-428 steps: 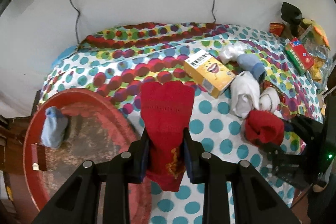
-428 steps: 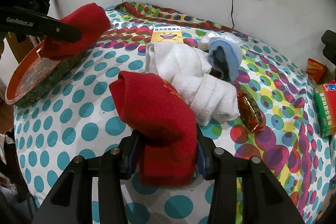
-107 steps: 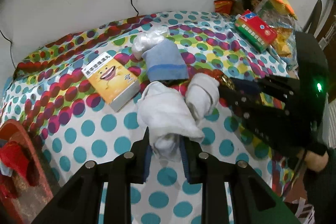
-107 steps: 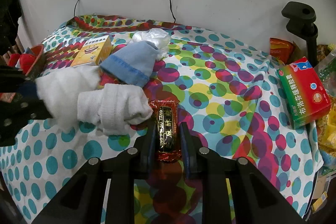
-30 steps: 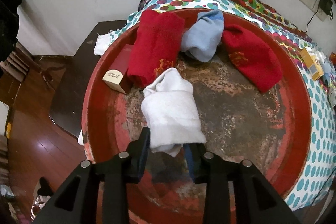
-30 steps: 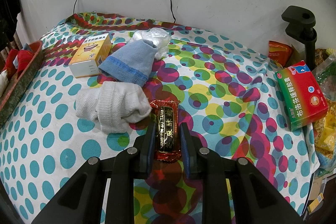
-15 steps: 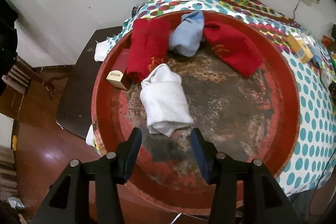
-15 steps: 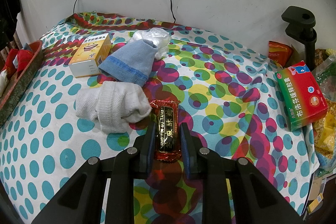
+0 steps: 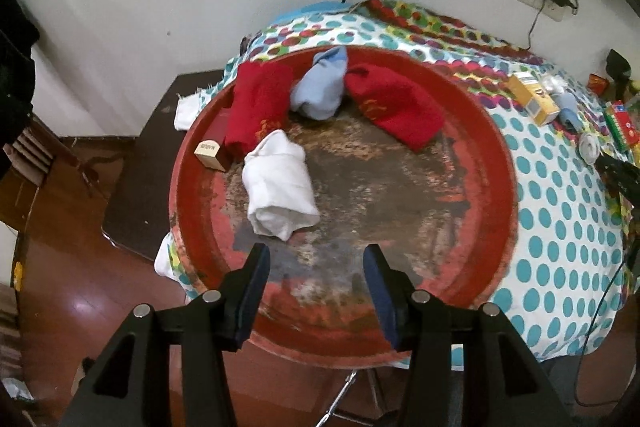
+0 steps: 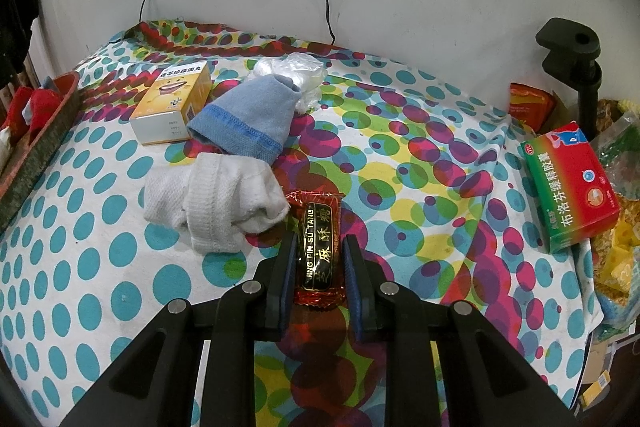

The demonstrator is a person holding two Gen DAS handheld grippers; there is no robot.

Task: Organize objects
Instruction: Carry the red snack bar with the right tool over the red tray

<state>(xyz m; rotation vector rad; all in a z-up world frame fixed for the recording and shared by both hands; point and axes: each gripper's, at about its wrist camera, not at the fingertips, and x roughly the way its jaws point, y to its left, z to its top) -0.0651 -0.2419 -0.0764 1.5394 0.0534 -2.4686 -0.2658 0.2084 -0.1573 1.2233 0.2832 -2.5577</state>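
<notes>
My left gripper is open and empty above the near side of a round red tray. In the tray lie a white sock, two red socks, a light blue sock and a small box. My right gripper is shut on a red candy wrapper lying on the dotted tablecloth. Beside it lie a white sock and a blue sock.
A yellow box and a clear plastic bag lie at the back. A red-green medicine box and snack packs sit at the right by a black clamp stand. The tray's edge shows at the left. Wooden floor lies below the tray.
My left gripper has let go of the white sock in the tray, opened wide and pulled back. My right gripper has stayed shut on the candy wrapper.
</notes>
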